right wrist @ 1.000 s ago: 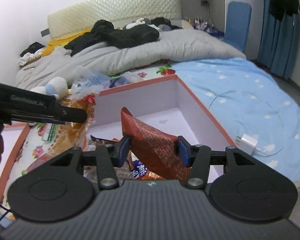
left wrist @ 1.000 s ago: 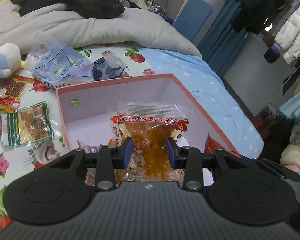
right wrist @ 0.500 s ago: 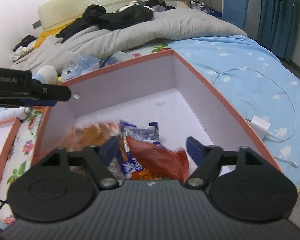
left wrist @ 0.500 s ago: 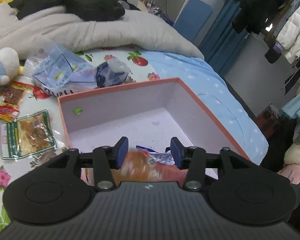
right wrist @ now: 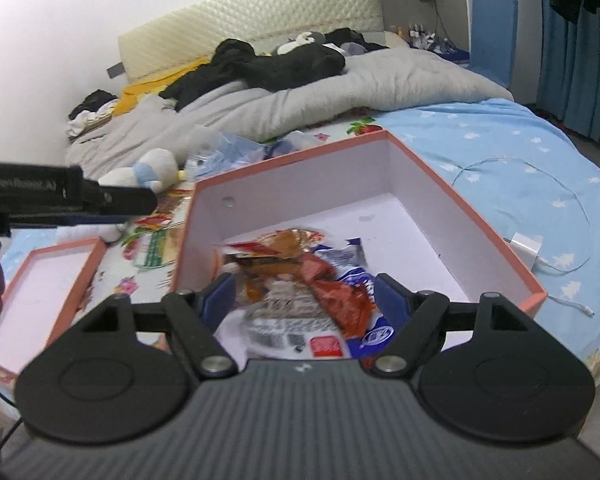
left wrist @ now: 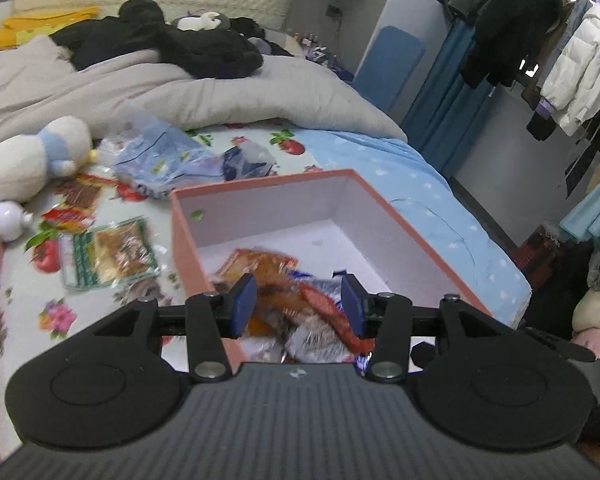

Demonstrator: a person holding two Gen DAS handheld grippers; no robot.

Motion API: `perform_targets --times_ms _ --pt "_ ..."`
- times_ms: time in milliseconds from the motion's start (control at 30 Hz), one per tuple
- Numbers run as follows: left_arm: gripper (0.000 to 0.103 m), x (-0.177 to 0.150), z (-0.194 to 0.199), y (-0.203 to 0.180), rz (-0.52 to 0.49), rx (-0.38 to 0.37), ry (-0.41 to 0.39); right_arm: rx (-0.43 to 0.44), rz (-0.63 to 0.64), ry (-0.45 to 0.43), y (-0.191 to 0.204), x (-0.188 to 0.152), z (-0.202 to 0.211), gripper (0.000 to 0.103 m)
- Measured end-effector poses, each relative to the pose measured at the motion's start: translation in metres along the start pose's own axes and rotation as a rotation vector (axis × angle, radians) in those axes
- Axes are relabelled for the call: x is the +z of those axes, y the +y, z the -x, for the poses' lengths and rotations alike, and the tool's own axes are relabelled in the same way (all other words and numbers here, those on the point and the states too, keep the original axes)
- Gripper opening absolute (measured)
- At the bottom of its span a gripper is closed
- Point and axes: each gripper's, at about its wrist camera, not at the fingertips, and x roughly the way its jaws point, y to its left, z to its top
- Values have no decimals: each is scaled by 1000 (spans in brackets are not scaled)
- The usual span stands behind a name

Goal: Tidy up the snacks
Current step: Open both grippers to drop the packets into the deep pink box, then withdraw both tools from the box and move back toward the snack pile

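Observation:
A pink box with a white inside lies open on the bed. In its near corner sit an orange snack packet, a red packet and a blue-and-white packet. My left gripper hangs open above that pile, nothing between its blue pads. My right gripper stands wider open over the same pile, also holding nothing. Loose snacks lie left of the box on the flowered sheet: a green-edged packet and small red packets.
The box lid lies at the left. A clear blue plastic bag, a plush toy and a white bottle lie beyond the loose snacks. A grey duvet bounds the far side. A white charger with its cable lies right of the box.
Both grippers let go of their packets, the orange one from the left and the red one from the right; these now lie in the box. Both grippers have opened and drawn back and up.

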Motion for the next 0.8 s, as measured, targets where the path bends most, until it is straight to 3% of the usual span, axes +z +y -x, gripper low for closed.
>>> perform_targets --times_ms 467,800 --pt "53 -67 83 -16 -41 32 -65 60 27 -63 39 -39 56 78" --pt "58 -107 125 7 25 109 -78 115 107 -90 78 -62 72 78"
